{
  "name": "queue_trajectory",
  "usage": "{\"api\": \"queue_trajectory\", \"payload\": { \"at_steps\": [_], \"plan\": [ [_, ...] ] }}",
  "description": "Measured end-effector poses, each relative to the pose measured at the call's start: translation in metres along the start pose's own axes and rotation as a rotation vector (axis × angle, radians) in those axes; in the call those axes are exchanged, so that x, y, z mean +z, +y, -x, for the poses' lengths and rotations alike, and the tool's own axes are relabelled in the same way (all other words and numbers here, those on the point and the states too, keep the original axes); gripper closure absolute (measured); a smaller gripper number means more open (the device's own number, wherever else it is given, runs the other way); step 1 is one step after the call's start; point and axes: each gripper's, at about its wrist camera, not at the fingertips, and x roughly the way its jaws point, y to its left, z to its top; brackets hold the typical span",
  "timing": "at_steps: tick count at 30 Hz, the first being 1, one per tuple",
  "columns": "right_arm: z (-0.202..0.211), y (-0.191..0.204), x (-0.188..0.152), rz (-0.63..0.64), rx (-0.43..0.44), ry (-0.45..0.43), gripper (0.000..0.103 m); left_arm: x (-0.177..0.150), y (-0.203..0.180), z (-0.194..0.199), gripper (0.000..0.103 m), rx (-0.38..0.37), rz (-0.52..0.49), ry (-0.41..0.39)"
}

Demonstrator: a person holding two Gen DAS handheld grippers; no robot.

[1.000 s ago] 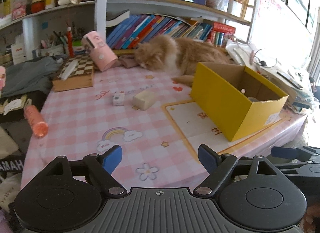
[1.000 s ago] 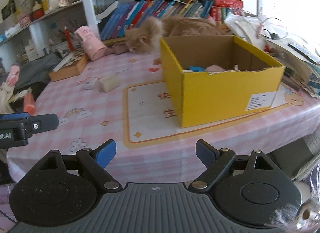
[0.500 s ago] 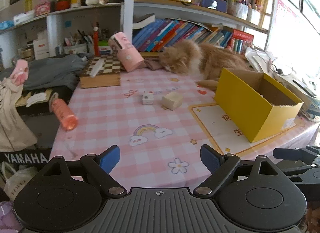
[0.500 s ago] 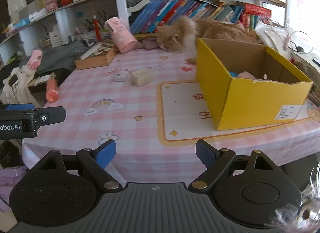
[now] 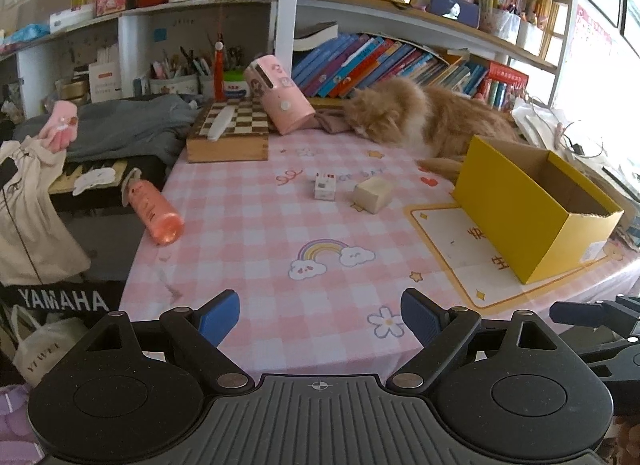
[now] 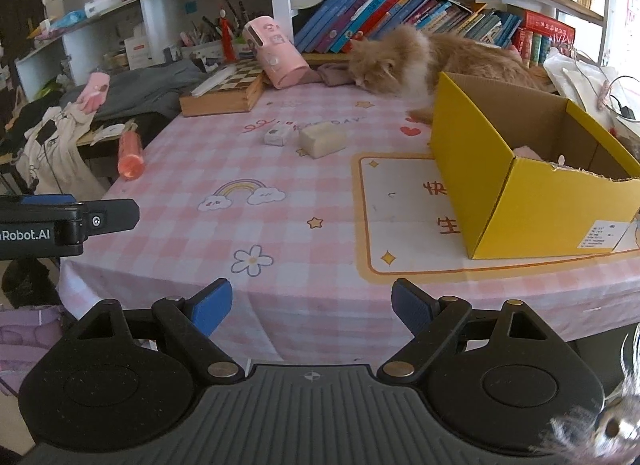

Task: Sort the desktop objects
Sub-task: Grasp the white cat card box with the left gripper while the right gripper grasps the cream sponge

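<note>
A box stood at the table's right edge, a cat lay behind it, a chessboard occupied the far left corner, and two small blocks sat mid-table.

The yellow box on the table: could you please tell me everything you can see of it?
The yellow box is an open-topped cardboard carton, yellow outside and plain brown inside, with a torn rim at its near corner and a small white label low on the near end. It stands upright at the right of the table, partly on the printed panel of the checked cloth. Something pink lies inside. The cat lies just behind; contact cannot be told.
</note>
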Motion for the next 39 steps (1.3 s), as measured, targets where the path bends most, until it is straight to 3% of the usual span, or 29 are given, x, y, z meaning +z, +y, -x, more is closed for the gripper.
{"api": "queue_trajectory", "payload": {
  "at_steps": [15,32,39],
  "plan": [
    [-0.048,-0.012,0.037,0.041,0.056,0.017,0.017,0.028,-0.006,-0.049,0.013,0.038,-0.026,0.009],
    [-0.165,-0.033,0.12,0.093,0.169,0.057,0.017,0.097,-0.006,-0.151,0.013,0.12,-0.016,0.052],
    [-0.206,-0.038,0.145,0.091,0.158,0.057,0.018,0.107,-0.005,-0.181,0.013,0.142,-0.02,0.097]
  ]
}}
